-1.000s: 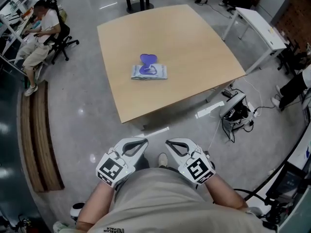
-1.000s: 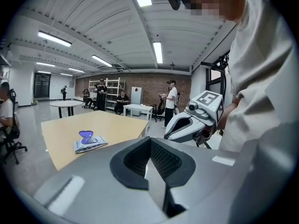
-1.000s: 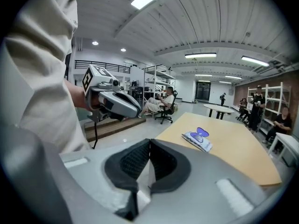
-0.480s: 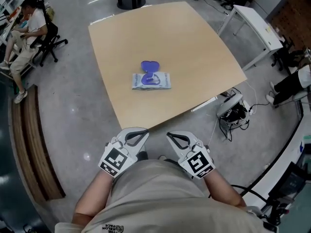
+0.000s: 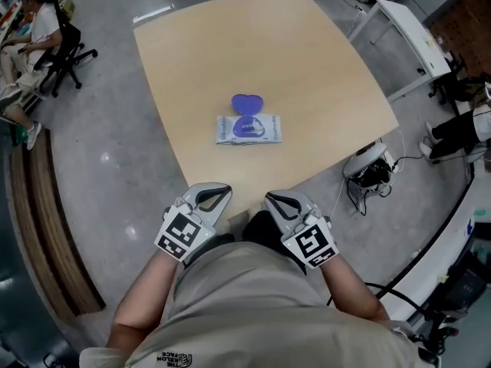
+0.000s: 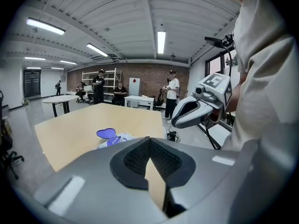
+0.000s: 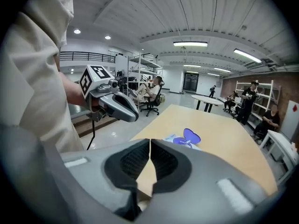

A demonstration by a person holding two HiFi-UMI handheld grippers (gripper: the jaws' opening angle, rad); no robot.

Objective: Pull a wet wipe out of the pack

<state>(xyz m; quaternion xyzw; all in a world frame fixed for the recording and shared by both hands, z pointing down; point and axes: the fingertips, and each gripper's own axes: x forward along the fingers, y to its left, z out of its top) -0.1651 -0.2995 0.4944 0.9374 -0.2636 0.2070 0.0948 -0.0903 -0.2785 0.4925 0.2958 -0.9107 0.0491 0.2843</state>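
The wet wipe pack [image 5: 248, 129] lies flat near the middle of the wooden table [image 5: 322, 67], its purple lid flipped up at the far side. It also shows in the left gripper view as the pack [image 6: 112, 139] and in the right gripper view as the pack [image 7: 182, 139]. My left gripper [image 5: 220, 189] and right gripper [image 5: 274, 199] hover side by side at the table's near edge, both shut and holding nothing. Each is well short of the pack. The right gripper [image 6: 180, 120] shows in the left gripper view, the left gripper [image 7: 131, 115] in the right gripper view.
A white side table [image 5: 410, 33] stands at the right. Cables and a white device [image 5: 368, 171] lie on the floor right of the table. A person sits on a chair [image 5: 46, 41] at the far left, by a wooden bench [image 5: 34, 228]. Several people stand in the background.
I have come closer to the table: the table and pack slid down toward me in the head view, and both grippers now reach its near edge. Both stay shut.
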